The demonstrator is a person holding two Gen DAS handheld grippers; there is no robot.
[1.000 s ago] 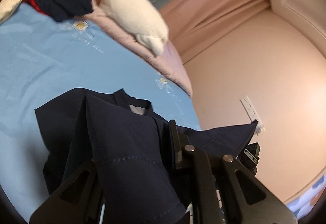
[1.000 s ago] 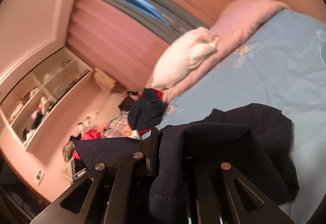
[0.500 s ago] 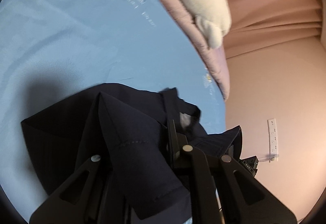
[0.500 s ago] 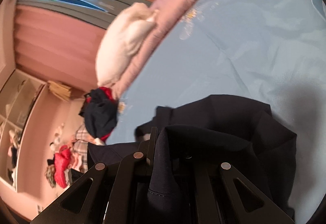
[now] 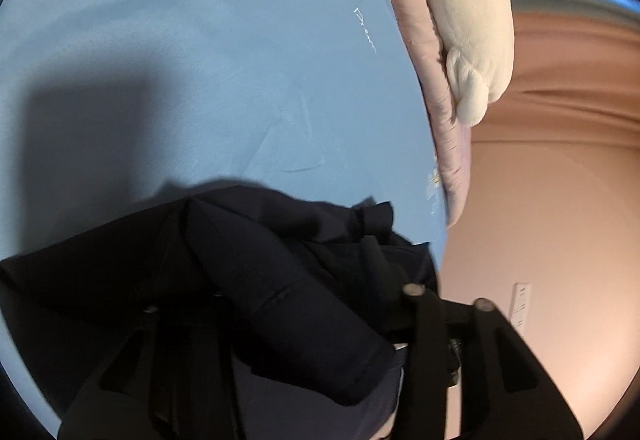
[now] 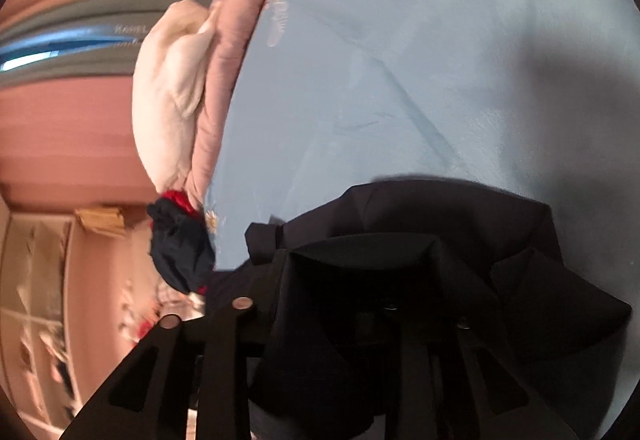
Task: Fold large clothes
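Navy cloth is bunched right between the jaws of both grippers. The left gripper (image 5: pixel 280 324) has just been opening, its fingers now standing well apart with a thick roll of the garment (image 5: pixel 256 264) lying loose between them, not pinched. The right gripper (image 6: pixel 340 304) has just been opening too, though less wide, and a fold of the same garment (image 6: pixel 420 240) still drapes over and between its fingers; can't tell if the pads press on it at all. Garment sits on the blue bedsheet (image 5: pixel 200 59), at its near edge, well away from the white pillow (image 5: pixel 468 19) on the far side. Looks to me like the release after laying a fold over. Next move probably means backing both grippers out without dragging the cloth, then regripping an edge for the next fold.
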